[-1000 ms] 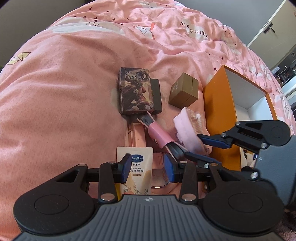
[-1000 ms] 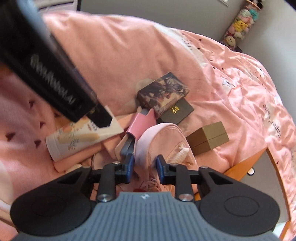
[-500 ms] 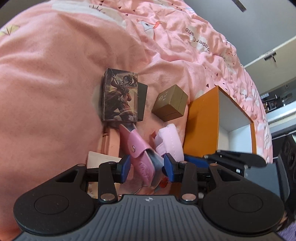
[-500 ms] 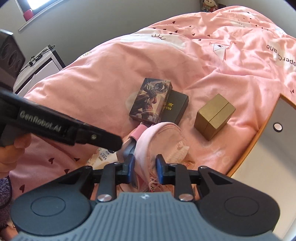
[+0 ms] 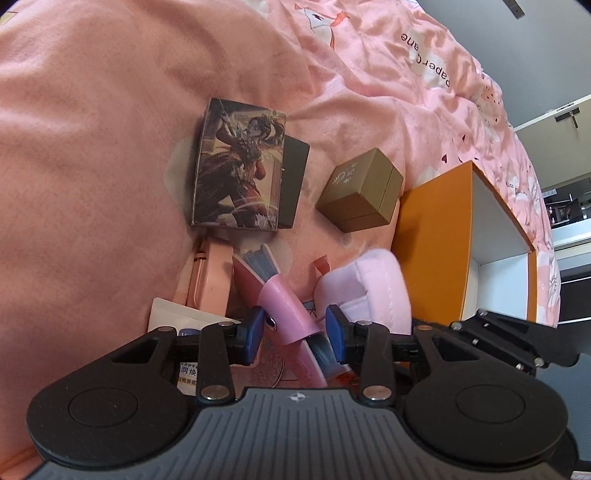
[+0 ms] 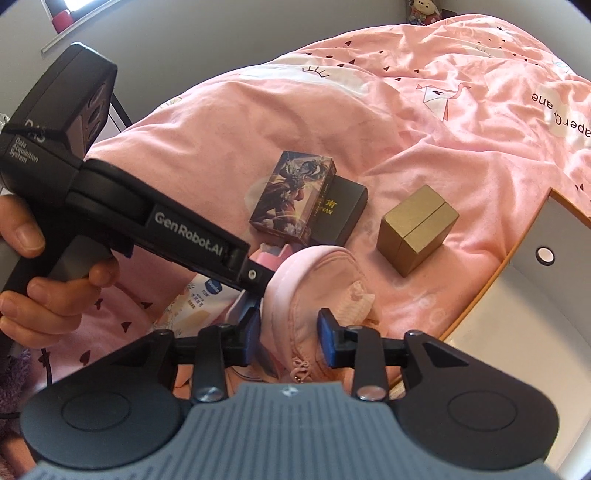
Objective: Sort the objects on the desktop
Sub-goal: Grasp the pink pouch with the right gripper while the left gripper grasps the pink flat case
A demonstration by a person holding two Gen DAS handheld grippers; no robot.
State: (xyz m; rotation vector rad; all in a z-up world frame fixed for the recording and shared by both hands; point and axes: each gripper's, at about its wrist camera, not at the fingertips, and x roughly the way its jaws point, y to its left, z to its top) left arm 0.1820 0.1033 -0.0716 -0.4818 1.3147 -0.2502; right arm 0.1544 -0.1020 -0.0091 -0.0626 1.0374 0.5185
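Mid-sort on a pink bed (image 5: 92, 147), both grippers loaded.
Left gripper (image 5: 294, 330) clamped on pink comb case (image 5: 291, 314); right gripper (image 6: 289, 334) closed on pouch (image 6: 295, 291). Next, probably: carried to orange box (image 5: 432, 236).

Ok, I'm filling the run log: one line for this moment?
left gripper: around pink comb case | right gripper: around pink pouch | orange box: open, beside pouch

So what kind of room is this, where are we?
Most likely a bedroom. The things lie on a soft pink printed quilt that bulges like bedding, not on a desk, and a stuffed toy sits by the grey wall beyond it.
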